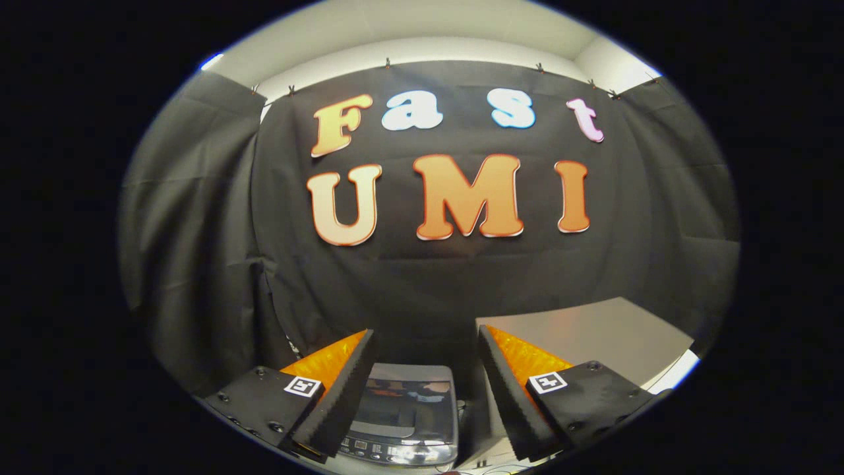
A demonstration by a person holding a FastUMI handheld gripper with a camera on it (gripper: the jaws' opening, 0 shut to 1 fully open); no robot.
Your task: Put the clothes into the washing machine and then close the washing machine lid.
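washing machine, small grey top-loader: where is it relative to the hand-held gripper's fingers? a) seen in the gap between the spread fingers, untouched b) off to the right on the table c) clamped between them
a: the small grey top-loading washing machine shows in the gap of the open hand-held gripper, and neither finger touches it.

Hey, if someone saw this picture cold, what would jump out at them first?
The tool, its two fingers spread wide apart and holding nothing. Between and below them sits a small top-loading washing machine with its glossy lid down. Right of the machine, a pale table runs back toward the black cloth wall.
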